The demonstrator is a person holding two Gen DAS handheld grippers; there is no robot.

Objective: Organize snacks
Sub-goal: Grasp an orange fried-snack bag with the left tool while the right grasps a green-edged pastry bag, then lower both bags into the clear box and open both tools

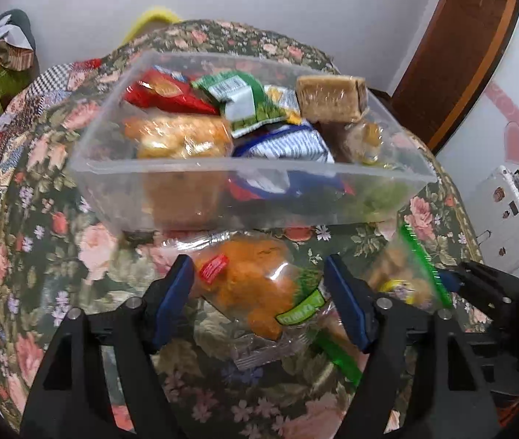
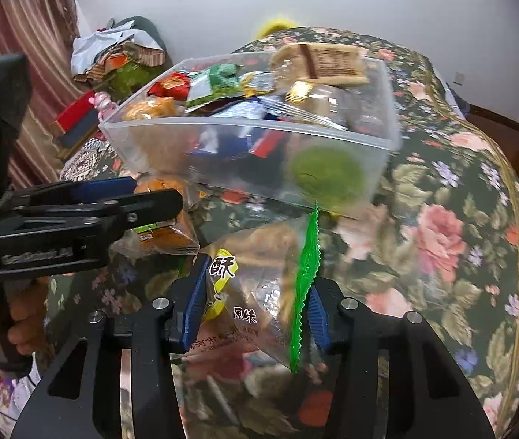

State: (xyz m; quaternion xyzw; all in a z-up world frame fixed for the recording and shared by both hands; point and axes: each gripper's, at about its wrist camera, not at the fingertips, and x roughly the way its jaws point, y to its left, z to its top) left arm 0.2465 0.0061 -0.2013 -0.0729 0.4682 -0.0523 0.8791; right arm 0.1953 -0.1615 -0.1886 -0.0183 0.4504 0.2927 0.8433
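A clear plastic bin [image 1: 120,179] [image 2: 387,109] holding several snack packets stands on the floral tablecloth. My left gripper [image 1: 259,278] sits just in front of it, its blue fingers on either side of a clear packet of orange pastry [image 1: 256,285] that rests on the cloth; the packet also shows in the right wrist view [image 2: 166,234]. My right gripper [image 2: 256,292] is closed on a clear packet with a green sealed edge and a yellow label [image 2: 259,285], to the right of the left gripper; this packet also shows in the left wrist view [image 1: 413,274].
The floral tablecloth [image 2: 442,226] covers a rounded table that drops off at the right and front. A chair with piled bags and cloth [image 2: 120,55] stands at the back left. A brown door [image 1: 471,36] is at the back right.
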